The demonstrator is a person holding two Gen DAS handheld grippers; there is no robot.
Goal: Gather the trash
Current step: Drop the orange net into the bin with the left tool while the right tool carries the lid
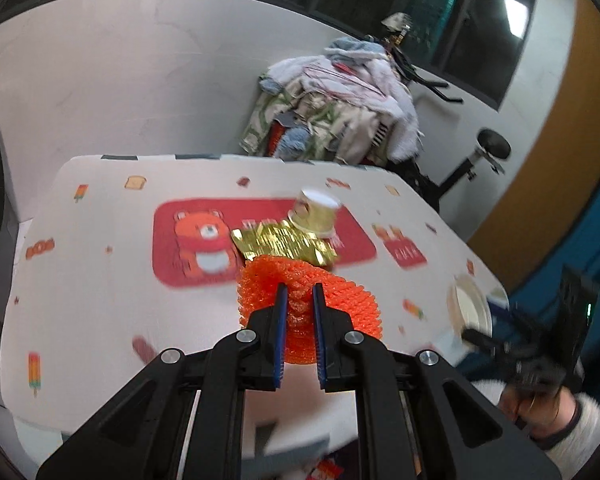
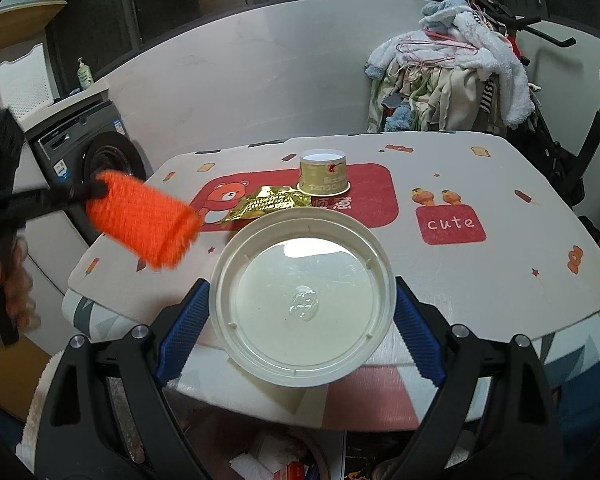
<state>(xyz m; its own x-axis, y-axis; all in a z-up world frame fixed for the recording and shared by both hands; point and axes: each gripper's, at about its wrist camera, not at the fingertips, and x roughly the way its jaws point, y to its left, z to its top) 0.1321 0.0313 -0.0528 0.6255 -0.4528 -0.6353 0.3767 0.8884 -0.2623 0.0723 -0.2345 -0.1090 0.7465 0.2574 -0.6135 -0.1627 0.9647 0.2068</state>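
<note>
I had the orange foam net (image 1: pixel 300 300) pinched in the left gripper (image 1: pixel 300 312), jaws narrow w/ the mesh squeezed between the blue pads (image 1: pixel 281 320); it hung off the table (image 1: pixel 100 300) near the front edge. From the right wrist cam the same net (image 2: pixel 144 220) showed tilted at left, above the table's front-left corner. The right gripper (image 2: pixel 302 312) held the white plastic lid (image 2: pixel 302 300), pads on opposite rim sides, lid facing the cam over the front edge. On the red bear mat (image 2: pixel 372 192) sat the gold wrapper (image 2: pixel 268 202), touching an upside-down gold paper cup (image 2: pixel 324 174) behind it. Below, a bin w/ scraps (image 2: pixel 276 460), blurry.
</note>
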